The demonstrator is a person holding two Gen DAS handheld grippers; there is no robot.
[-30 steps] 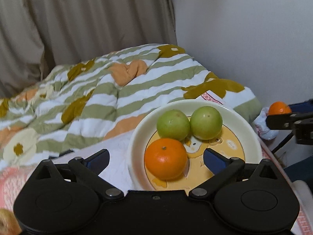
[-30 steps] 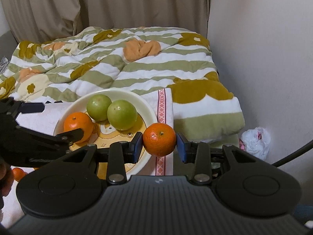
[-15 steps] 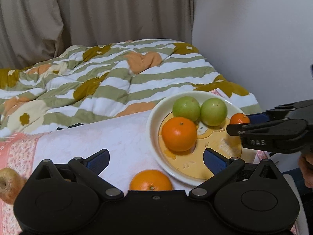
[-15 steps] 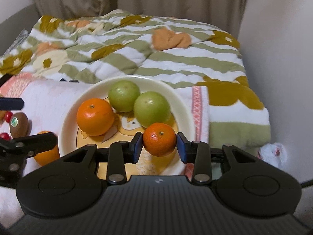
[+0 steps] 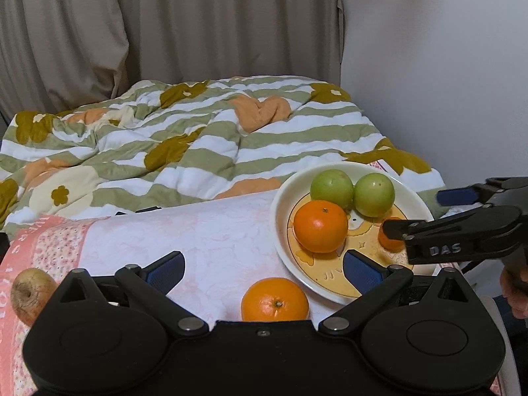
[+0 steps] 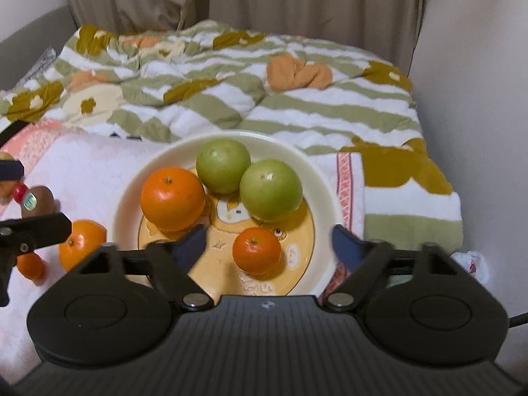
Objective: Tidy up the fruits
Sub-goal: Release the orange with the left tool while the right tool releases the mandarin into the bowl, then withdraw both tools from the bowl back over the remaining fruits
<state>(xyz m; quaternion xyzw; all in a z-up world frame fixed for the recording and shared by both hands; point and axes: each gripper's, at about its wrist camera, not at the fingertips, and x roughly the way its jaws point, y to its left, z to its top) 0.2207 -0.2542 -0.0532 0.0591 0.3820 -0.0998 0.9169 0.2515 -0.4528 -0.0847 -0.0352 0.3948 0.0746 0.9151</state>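
Where the pale cloth (image 6: 85,178) meets the striped quilt (image 6: 264,105), the cream plate (image 6: 316,178) sits close to the cloth's right border. The right gripper (image 6: 268,241) stands with jaws wide apart, gripping nothing, poised over the plate's near rim; the small mandarin (image 6: 256,250) lies free on the plate between its fingers, beside a large orange (image 6: 172,194) and two green fruits (image 6: 270,190). The left gripper (image 5: 262,269) is likewise spread and empty, above bare cloth, with a loose orange (image 5: 274,299) just outside the plate's rim.
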